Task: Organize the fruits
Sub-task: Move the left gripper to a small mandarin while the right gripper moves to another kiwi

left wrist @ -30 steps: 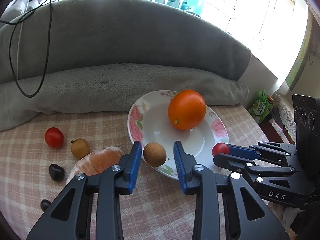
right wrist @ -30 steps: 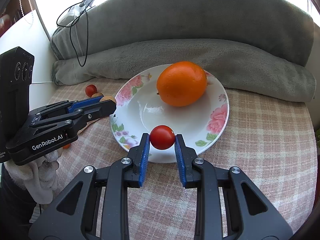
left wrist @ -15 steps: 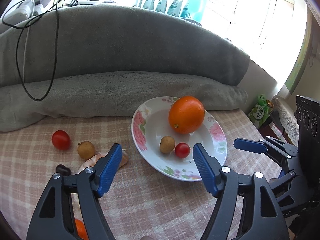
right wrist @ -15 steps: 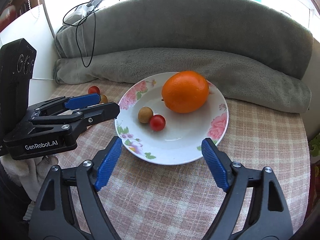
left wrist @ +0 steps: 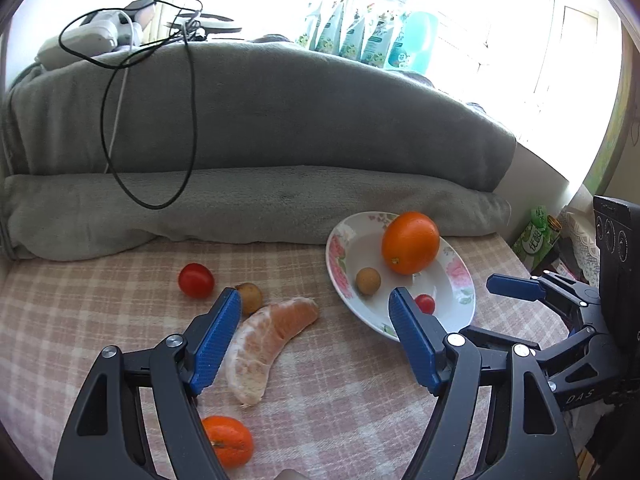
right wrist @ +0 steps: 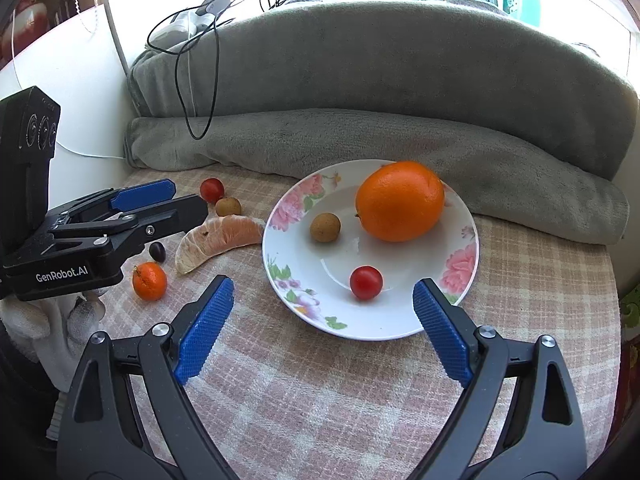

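Note:
A white floral plate (right wrist: 304,304) (left wrist: 340,248) holds a large orange (right wrist: 400,200) (left wrist: 410,242), a brown longan (right wrist: 325,227) (left wrist: 368,281) and a cherry tomato (right wrist: 366,282) (left wrist: 425,303). On the checked cloth left of the plate lie a peeled citrus segment (left wrist: 272,336) (right wrist: 220,236), a second tomato (left wrist: 196,280) (right wrist: 212,189), a second longan (left wrist: 251,298) (right wrist: 228,206), a small tangerine (left wrist: 228,440) (right wrist: 149,280) and a dark grape (right wrist: 157,251). My left gripper (left wrist: 314,334) is open and empty above the segment. My right gripper (right wrist: 324,328) is open and empty at the plate's near rim.
A rolled grey blanket (left wrist: 248,200) (right wrist: 400,148) lines the back of the table, with a black cable (left wrist: 160,120) draped over it. A green drink carton (left wrist: 534,236) stands past the table's right edge. A white wall (right wrist: 72,80) is at the left.
Both grippers opened and let go: the longan and the cherry tomato now lie on the plate. Both grippers have drawn back, and the left one has swung left over the citrus segment.

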The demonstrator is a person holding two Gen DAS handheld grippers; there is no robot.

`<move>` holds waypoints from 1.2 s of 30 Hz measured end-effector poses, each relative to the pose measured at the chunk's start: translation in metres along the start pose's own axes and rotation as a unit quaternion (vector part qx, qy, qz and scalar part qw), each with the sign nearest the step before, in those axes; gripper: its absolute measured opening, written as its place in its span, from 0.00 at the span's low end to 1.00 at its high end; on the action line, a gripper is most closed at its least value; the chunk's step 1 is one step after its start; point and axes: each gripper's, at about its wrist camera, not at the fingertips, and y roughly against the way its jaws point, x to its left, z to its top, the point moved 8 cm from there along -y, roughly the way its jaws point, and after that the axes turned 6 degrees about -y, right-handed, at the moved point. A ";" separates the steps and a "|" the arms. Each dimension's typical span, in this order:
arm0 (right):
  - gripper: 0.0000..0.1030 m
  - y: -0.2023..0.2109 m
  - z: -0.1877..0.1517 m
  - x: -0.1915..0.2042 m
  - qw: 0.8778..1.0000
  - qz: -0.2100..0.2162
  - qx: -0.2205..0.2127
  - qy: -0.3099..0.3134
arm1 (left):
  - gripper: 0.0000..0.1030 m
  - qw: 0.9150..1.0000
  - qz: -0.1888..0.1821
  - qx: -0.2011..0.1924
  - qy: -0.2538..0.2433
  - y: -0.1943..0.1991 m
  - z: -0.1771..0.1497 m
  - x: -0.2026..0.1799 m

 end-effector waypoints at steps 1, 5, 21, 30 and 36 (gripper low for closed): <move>0.90 0.000 0.002 0.002 1.000 0.000 -0.001 0.002 | 0.74 1.000 0.004 -0.002 0.004 0.003 -0.001 0.006; 0.90 -0.003 0.008 0.011 1.000 0.010 0.000 0.007 | 0.74 1.000 0.021 -0.008 0.022 0.016 -0.004 0.031; 0.90 -0.021 0.019 0.056 0.998 0.049 0.010 0.035 | 0.74 0.996 0.070 -0.008 0.063 0.053 -0.037 0.092; 0.85 -0.044 0.037 0.082 0.996 0.072 0.027 0.053 | 0.74 0.998 0.038 0.013 0.056 0.051 -0.061 0.071; 0.73 -0.069 0.042 0.095 0.994 0.074 0.055 0.064 | 0.66 0.998 0.012 0.031 0.048 0.043 -0.074 0.054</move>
